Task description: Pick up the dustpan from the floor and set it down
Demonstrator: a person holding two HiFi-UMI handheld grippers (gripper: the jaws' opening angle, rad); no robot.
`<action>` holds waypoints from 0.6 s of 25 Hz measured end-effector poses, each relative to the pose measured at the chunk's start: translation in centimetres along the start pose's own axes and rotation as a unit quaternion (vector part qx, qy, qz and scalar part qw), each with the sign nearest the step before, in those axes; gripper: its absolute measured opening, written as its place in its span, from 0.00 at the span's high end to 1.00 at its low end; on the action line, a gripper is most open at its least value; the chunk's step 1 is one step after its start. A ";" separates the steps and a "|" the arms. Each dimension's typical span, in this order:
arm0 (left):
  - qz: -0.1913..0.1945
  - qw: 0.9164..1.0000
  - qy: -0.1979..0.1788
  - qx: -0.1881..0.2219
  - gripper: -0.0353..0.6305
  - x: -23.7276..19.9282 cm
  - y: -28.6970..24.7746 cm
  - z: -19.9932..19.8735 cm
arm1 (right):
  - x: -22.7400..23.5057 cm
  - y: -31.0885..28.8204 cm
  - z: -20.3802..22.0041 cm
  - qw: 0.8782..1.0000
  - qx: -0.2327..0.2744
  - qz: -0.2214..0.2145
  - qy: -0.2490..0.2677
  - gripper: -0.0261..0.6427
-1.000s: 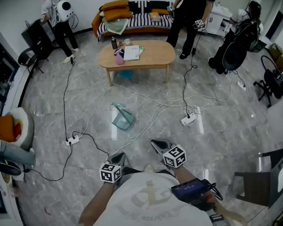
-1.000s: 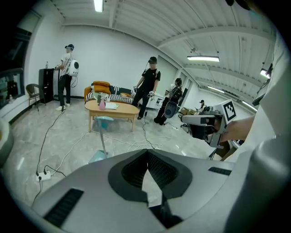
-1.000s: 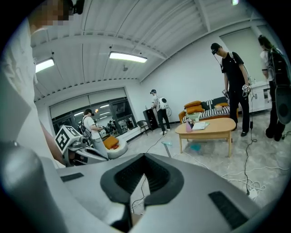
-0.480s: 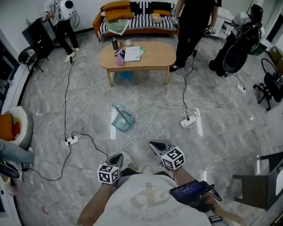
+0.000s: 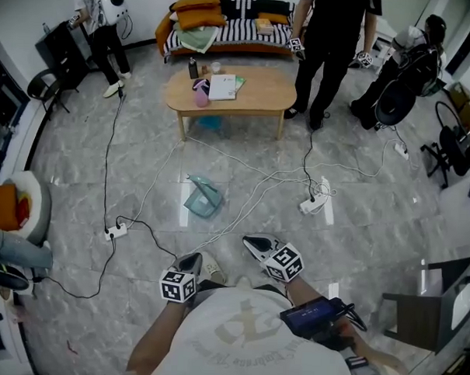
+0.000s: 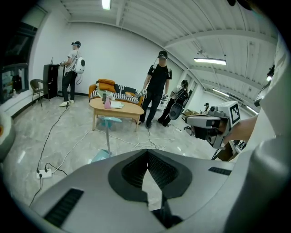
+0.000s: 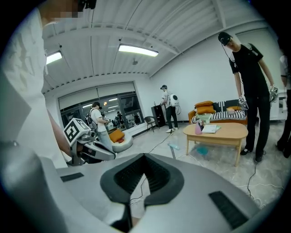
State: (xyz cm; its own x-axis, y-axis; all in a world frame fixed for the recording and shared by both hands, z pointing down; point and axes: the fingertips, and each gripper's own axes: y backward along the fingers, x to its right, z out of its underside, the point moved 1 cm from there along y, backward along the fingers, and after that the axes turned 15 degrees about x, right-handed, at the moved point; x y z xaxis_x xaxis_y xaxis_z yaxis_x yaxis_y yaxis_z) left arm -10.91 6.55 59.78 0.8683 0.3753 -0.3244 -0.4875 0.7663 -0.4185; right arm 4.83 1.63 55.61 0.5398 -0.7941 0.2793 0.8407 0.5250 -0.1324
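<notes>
Approach step: left tongs (image 5: 193, 259) and right tongs (image 5: 253, 243) pressed together, empty. Next — reach the dustpan (image 5: 203, 198), spread, pinch handle.

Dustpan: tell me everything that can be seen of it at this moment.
The dustpan is pale teal and looks like plastic: a scoop pan with a long thin handle standing up from it. It rests on the grey tiled floor, between the wooden table and the person with the grippers. White cables run close on its right; whether one touches it cannot be told. The left gripper and right gripper are shut and well short of it.
</notes>
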 end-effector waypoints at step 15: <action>0.024 1.000 0.000 0.004 0.93 -5.7 -4.7 -4.8 | 4.6 -5.5 -1.6 0.999 -0.030 0.037 -0.004 0.94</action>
State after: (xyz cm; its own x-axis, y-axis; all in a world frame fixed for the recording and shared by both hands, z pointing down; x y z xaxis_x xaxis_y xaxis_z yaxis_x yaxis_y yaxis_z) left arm -13.96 -1.71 59.53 0.8435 0.4119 -0.3447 -0.5283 0.7518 -0.3946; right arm 2.75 -5.35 56.08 0.6003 -0.7513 0.2742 0.7997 0.5628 -0.2090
